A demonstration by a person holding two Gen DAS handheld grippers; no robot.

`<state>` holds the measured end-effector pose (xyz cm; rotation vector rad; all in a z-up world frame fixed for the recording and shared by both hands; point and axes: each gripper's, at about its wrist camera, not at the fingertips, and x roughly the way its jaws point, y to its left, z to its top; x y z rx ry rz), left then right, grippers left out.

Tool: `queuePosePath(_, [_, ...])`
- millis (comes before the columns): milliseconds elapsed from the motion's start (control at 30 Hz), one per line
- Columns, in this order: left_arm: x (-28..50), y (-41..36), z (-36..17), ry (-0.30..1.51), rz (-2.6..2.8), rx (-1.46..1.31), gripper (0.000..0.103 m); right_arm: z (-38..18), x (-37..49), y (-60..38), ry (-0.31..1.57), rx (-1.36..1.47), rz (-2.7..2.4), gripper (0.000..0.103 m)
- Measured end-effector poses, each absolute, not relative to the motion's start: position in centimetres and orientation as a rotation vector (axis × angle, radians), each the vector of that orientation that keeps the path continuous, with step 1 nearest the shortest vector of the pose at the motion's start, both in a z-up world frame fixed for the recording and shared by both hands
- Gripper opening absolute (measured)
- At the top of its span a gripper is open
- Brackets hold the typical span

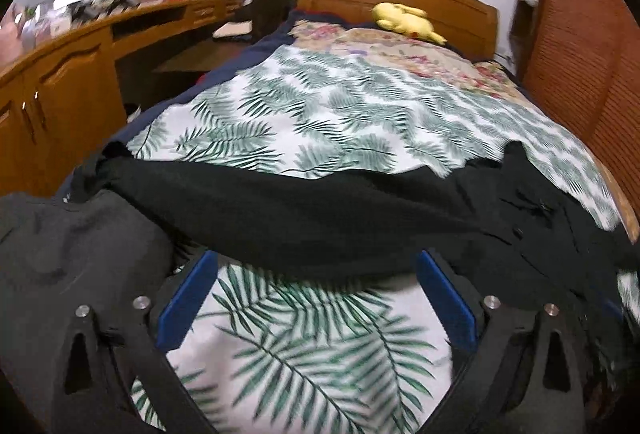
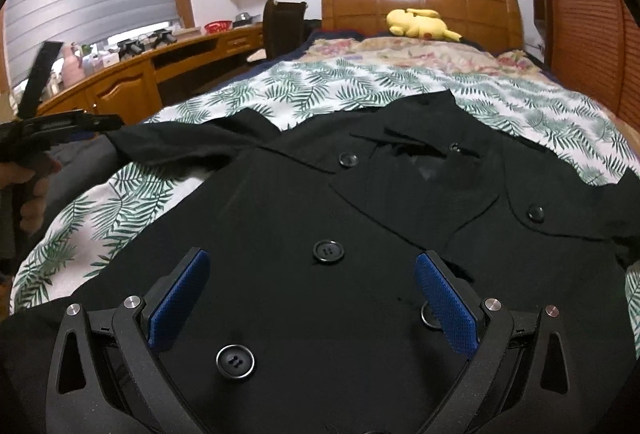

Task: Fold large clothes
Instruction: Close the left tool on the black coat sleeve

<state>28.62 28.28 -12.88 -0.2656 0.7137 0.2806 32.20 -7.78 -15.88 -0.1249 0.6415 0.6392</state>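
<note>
A black buttoned coat (image 2: 360, 193) lies front up on the bed, collar toward the headboard. My right gripper (image 2: 313, 256) hovers open just above its chest, with a black button (image 2: 328, 251) between the blue pads (image 2: 180, 302). One sleeve (image 1: 320, 218) stretches across the left wrist view. My left gripper (image 1: 317, 258) stands open at that sleeve's near edge, and nothing is held between its pads (image 1: 446, 298). In the right wrist view a hand (image 2: 28, 185) holds the left gripper's handle beside the sleeve's end (image 2: 128, 137).
The bed carries a palm-leaf sheet (image 1: 320, 113) and a floral cover (image 2: 400, 49), with a yellow plush toy (image 2: 420, 21) by the wooden headboard (image 2: 420, 1). A wooden desk (image 2: 132, 81) runs along the left, a louvred wardrobe (image 2: 580, 33) along the right. Grey fabric (image 1: 60, 254) lies beside my left gripper.
</note>
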Motion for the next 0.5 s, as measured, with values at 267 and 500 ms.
queuePosePath(267, [30.5,31.6,-16.1,0.769,0.362,-0.365,0.081,-16.1,32.2,-7.8,0.655,-0.125,0.641,0.103])
queuePosePath(500, [32.3,33.1,-18.0,0.811,0.384,-0.423,0.068,-16.2,32.2,-7.6,0.657,-0.129,0.646,0.103])
